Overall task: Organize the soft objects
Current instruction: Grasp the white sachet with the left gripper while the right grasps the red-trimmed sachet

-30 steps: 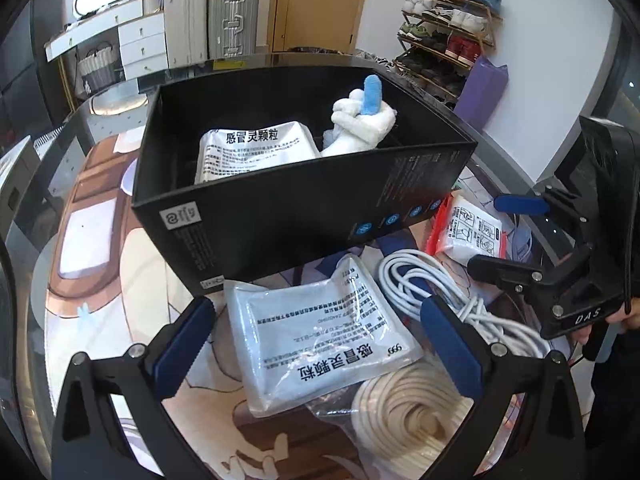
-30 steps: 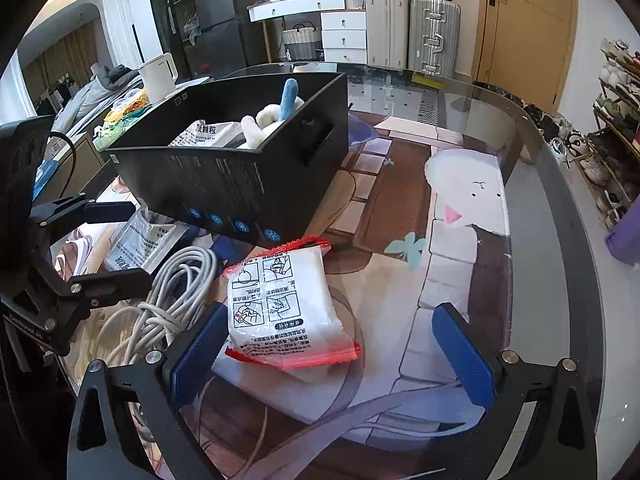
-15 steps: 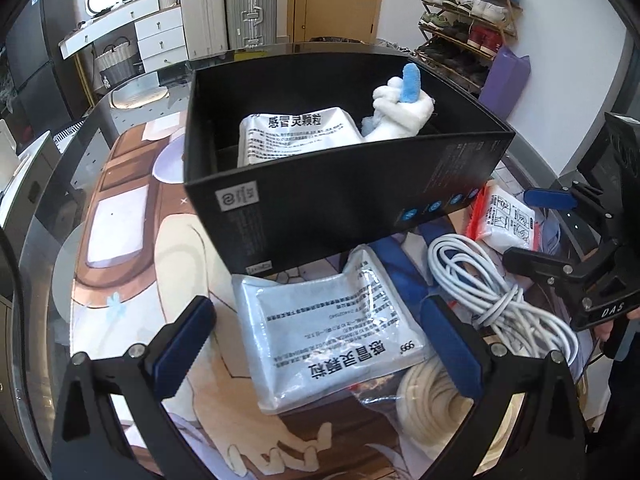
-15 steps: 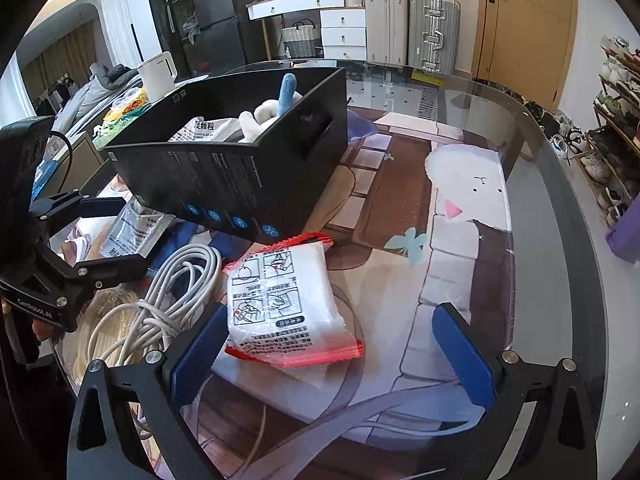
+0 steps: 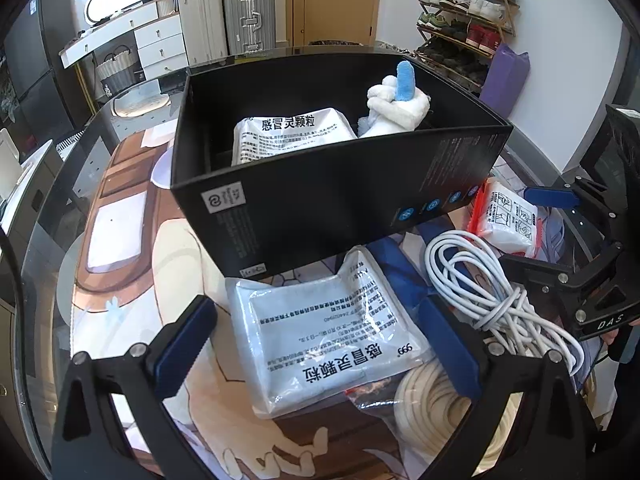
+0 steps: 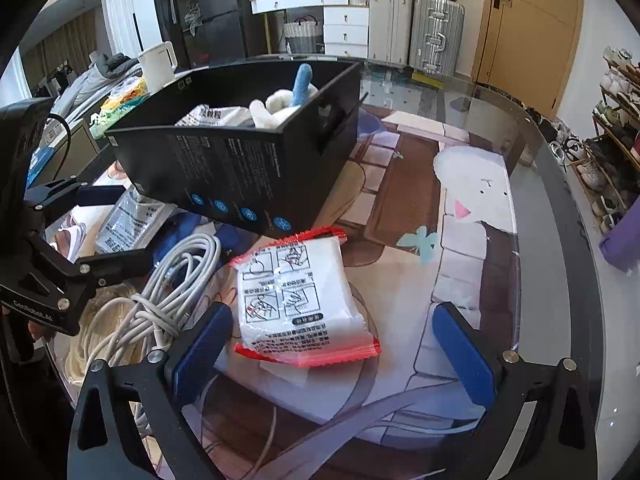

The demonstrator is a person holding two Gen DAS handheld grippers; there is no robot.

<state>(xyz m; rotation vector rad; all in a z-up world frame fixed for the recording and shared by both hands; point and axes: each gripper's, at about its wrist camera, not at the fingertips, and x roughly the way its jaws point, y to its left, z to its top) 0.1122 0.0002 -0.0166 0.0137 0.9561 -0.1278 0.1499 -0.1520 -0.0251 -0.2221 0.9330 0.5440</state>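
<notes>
A silver medicine pouch (image 5: 332, 332) lies flat on the table in front of the black box (image 5: 320, 200). My left gripper (image 5: 316, 312) straddles it. Its jaws are closing with the pouch between them, and the blue pads stand clear of it on both sides. Inside the box are another silver pouch (image 5: 288, 136) and a white plush with a blue part (image 5: 396, 100). My right gripper (image 6: 332, 316) is open around the near end of a red-edged white packet (image 6: 296, 296), without touching it. Each gripper also shows in the other's view: the left gripper (image 6: 112, 228) and the right gripper (image 5: 536, 230).
A bundled white cable (image 5: 480, 288) and a cream rope coil (image 5: 432, 400) lie between the two grippers. The glass table's curved edge (image 6: 560, 208) runs along the right. Suitcases (image 5: 248, 16), drawers and a shoe rack (image 5: 464, 8) stand beyond the table.
The left wrist view has swung slightly, so the box now sits further right in it. The pouch and packet lie where they were. Nothing was taken hold of.
</notes>
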